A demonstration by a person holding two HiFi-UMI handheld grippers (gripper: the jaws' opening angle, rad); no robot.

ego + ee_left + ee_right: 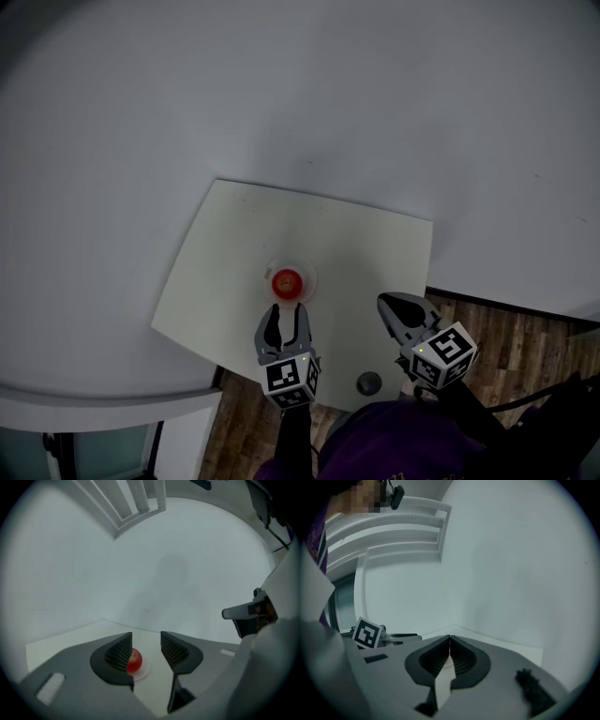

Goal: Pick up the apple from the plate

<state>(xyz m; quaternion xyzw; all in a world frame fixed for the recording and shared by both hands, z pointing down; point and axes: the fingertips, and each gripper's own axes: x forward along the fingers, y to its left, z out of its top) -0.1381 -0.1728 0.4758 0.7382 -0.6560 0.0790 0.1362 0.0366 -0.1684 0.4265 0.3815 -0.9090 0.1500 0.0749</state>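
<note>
A small red apple [287, 281] sits on a little clear plate [306, 271] near the middle of the pale square table [225, 272]. My left gripper [284, 311] hovers just short of the plate on its near side, open, with nothing between its fingers. In the left gripper view the apple [134, 661] lies ahead on the plate [146, 671], half hidden behind the left fingertip, and the gripper [146, 640] has a clear gap. My right gripper [385, 303] is shut and empty over the table's right part; its own view shows the gripper [450, 642] with pads together.
A small dark round object [368, 382] lies by the table's near edge. White wall surrounds the table at the back and left. Wooden floor [525, 337] shows at the right. The right gripper [244, 613] appears at the right of the left gripper view.
</note>
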